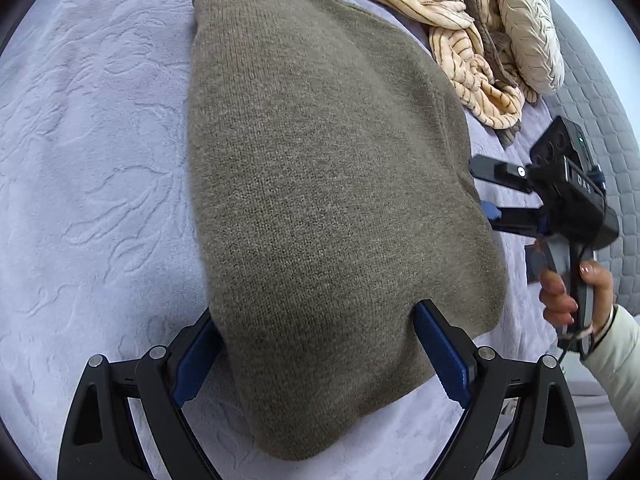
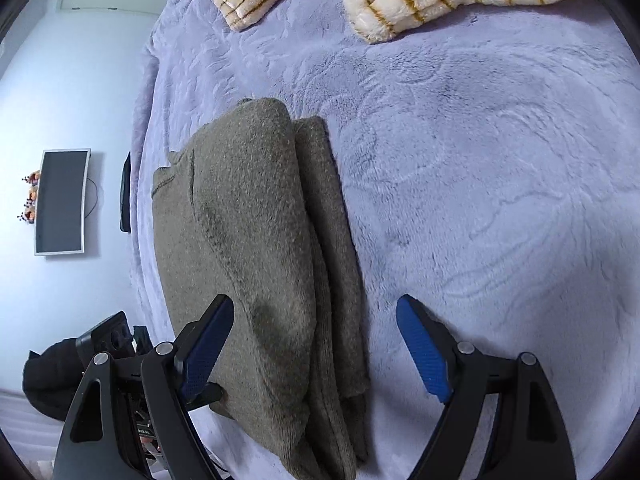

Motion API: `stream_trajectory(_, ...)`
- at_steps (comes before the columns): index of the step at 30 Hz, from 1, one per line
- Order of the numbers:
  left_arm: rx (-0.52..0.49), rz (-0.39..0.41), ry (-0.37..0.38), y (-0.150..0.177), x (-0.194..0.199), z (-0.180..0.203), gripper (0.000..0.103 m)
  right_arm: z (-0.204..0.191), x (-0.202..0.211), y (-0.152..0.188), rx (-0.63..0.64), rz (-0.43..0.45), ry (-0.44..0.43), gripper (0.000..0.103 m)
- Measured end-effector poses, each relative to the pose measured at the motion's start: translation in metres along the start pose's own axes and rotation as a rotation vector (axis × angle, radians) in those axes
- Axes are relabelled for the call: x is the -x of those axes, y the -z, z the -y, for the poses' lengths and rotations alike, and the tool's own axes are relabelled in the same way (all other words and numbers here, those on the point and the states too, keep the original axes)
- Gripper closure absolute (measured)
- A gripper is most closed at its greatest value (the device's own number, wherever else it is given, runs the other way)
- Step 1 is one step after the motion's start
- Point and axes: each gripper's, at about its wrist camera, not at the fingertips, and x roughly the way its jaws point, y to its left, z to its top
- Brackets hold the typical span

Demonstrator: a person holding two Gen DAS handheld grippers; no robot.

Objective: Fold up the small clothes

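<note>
The olive knit garment (image 1: 328, 184) is laid lengthwise-folded on the lilac bedspread (image 1: 96, 160), below the striped fleece (image 1: 472, 60). Both the left gripper (image 1: 316, 356) and right gripper (image 2: 316, 348) are held apart over the garment's near end, nothing clamped. A crosswise fold is judged next; the near edge must be pinched through all layers.

One readable marking only: white letters "DAS" on the black camera housing of the right gripper (image 1: 490, 192), seen from the left wrist view. No other legible text, labels or numbers anywhere.
</note>
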Motion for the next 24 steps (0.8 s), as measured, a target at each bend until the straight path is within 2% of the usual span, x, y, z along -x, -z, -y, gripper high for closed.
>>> stream_trajectory(5, -0.003, -0.009, 0.013, -0.006, -0.012, 0.002, 0.010, -0.007, -0.010, -0.017, 0.034, -0.027, -0.061, 0.016)
stream_trajectory(9, 0.007, -0.006, 0.013, -0.009, -0.013, 0.005, 0.010, -0.036, -0.015, -0.028, 0.112, -0.049, -0.134, 0.015)
stream_trajectory(11, 0.013, 0.011, 0.040, -0.010, -0.008, 0.006, 0.010, -0.052, -0.020, -0.032, 0.170, -0.071, -0.127, 0.010)
stream_trajectory(13, 0.020, 0.020, 0.063, -0.009, -0.004, 0.004, 0.010, -0.059, -0.029, -0.036, 0.216, -0.096, -0.094, 0.009)
stream_trajectory(17, 0.018, 0.008, 0.062, -0.010, -0.013, 0.000, 0.010, -0.045, -0.044, -0.046, 0.170, -0.107, -0.105, 0.009)
stream_trajectory(21, -0.022, -0.004, 0.020, -0.013, -0.024, 0.006, 0.010, -0.035, -0.052, -0.049, 0.116, -0.101, -0.136, 0.010)
stream_trajectory(23, -0.018, 0.006, -0.005, -0.012, -0.025, 0.008, 0.011, -0.035, -0.052, -0.049, 0.095, -0.100, -0.113, 0.014)
stream_trajectory(24, -0.015, 0.018, -0.016, -0.011, -0.024, 0.009, 0.017, -0.036, -0.052, -0.049, 0.087, -0.099, -0.084, 0.028)
